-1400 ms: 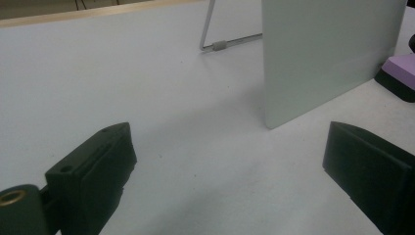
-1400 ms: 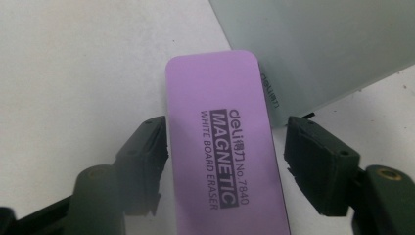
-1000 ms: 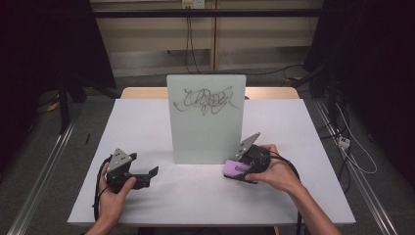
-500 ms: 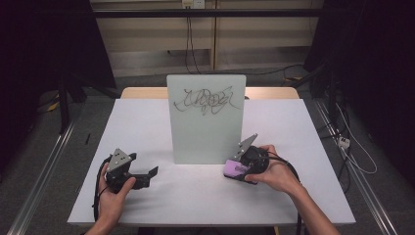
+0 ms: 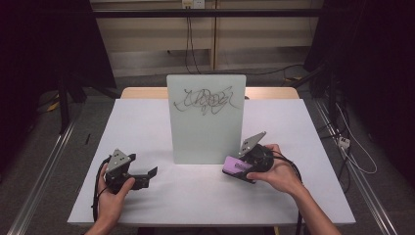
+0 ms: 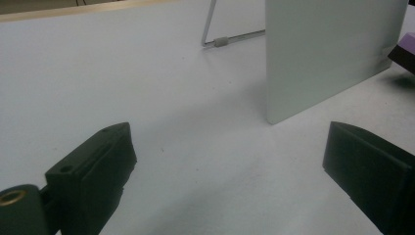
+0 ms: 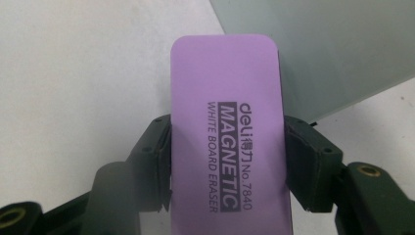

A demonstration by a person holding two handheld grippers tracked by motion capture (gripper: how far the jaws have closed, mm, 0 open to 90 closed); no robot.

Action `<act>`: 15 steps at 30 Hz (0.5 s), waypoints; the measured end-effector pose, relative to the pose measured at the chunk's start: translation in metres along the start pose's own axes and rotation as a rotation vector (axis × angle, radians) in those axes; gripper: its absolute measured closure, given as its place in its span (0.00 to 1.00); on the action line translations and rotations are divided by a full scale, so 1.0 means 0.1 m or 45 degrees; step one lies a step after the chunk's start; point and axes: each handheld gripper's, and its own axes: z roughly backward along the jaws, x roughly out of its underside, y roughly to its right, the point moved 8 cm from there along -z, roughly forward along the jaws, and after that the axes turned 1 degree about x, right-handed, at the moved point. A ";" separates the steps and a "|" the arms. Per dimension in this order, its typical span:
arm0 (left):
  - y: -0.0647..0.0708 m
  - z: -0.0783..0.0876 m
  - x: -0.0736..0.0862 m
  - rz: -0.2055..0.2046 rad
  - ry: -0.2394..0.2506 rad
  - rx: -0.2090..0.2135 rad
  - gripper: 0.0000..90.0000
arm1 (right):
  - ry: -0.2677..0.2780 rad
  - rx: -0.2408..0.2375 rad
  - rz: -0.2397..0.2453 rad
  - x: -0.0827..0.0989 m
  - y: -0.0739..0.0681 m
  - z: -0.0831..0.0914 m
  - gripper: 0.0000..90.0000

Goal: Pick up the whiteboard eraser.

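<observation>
A: Where is the purple eraser [image 7: 227,132] at this moment?

B: It sits between the fingers [image 7: 157,161] of the right gripper [image 5: 243,169], low over the bench [image 5: 147,127], just in front of the lower right corner of the standing whiteboard [image 5: 205,132]. The fingers have just been closing, and now they press on both long sides of the eraser. Its printed face looks up at the gripper's camera.

A: And the left gripper [image 6: 230,171]?

B: Its fingers stand wide, with nothing between them. It rests on the bench, well apart from the board's left edge.

A: What can go wrong from here?

B: I think the board is the weak point. It stands on a thin wire support [image 6: 215,36], and no hand steadies it. If the eraser pushes hard on the scribble [image 5: 204,100], the board can slide back or tip over. Also, the fingers hold only the near half of the eraser, so a strong rub can twist it out of the grip.
</observation>
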 end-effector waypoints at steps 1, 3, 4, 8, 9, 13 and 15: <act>0.00 0.00 0.00 0.001 -0.001 -0.001 0.05 | 0.005 0.003 -0.002 -0.01 0.00 0.01 0.46; -0.01 0.00 0.01 0.001 -0.003 0.001 0.05 | 0.036 0.000 -0.015 -0.02 0.00 0.02 0.46; -0.01 0.00 0.01 0.001 -0.003 0.000 0.05 | 0.051 0.002 -0.017 -0.04 0.01 0.03 0.46; -0.02 0.00 0.02 0.011 -0.005 0.001 0.05 | 0.091 0.002 -0.034 -0.07 0.00 0.05 0.46; -0.03 0.00 0.02 0.014 -0.005 0.002 0.05 | 0.106 0.002 -0.033 -0.08 0.01 0.05 0.46; -0.03 0.01 0.01 0.015 0.002 0.002 0.05 | 0.136 0.015 -0.040 -0.10 0.01 0.07 0.46; -0.03 0.01 0.00 0.010 0.003 0.001 0.05 | 0.176 0.022 -0.048 -0.11 0.01 0.09 0.46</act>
